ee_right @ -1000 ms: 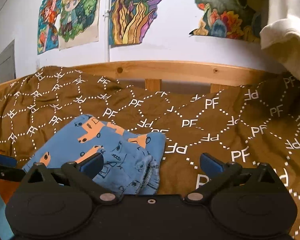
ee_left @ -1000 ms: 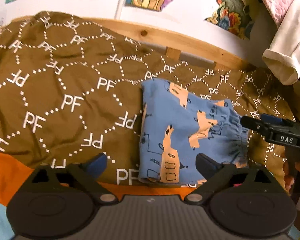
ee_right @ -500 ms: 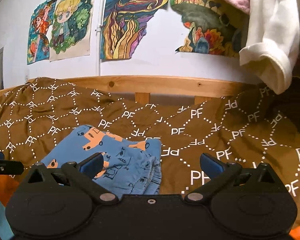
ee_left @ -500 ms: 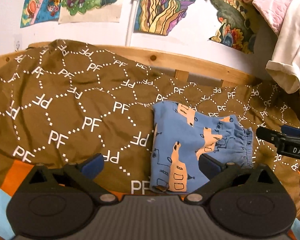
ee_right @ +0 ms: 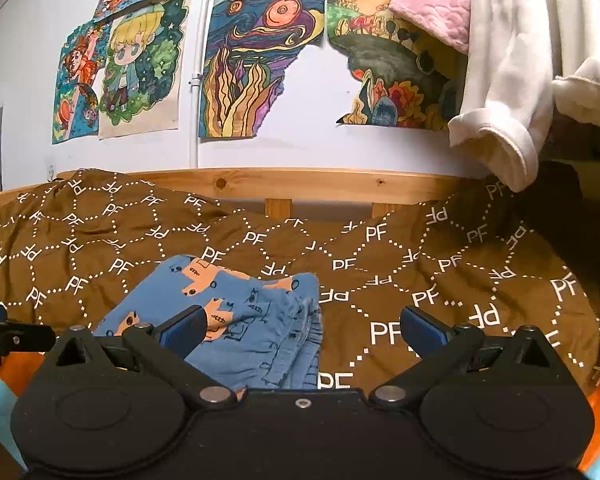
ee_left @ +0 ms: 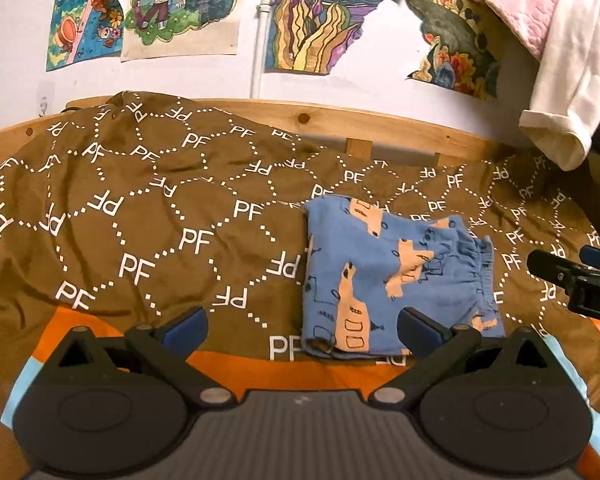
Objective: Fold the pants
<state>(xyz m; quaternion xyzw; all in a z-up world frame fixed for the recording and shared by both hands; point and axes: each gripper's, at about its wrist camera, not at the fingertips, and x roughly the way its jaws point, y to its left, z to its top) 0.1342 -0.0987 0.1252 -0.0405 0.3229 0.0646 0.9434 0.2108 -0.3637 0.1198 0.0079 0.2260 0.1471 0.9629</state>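
Note:
The blue pants (ee_left: 388,276) with orange prints lie folded into a compact rectangle on the brown blanket (ee_left: 140,208), waistband to the right. My left gripper (ee_left: 302,326) hangs open above the bed's near edge, nothing between its fingers; its right fingertip overlaps the pants' near edge in the image. In the right wrist view the same pants (ee_right: 236,320) lie low and left, and my right gripper (ee_right: 304,328) is open and empty, held off the cloth. The right gripper's tip (ee_left: 572,276) pokes in at the left view's right edge.
A wooden bed rail (ee_left: 380,124) runs along the back under a wall of drawings (ee_right: 256,60). White and pink clothes (ee_right: 512,72) hang at the upper right. An orange and light-blue sheet (ee_left: 260,372) shows at the near edge.
Both grippers have pulled back and lifted away from the folded pants, so more wall and bed show. The pants have stayed in place. Both grippers remain open.

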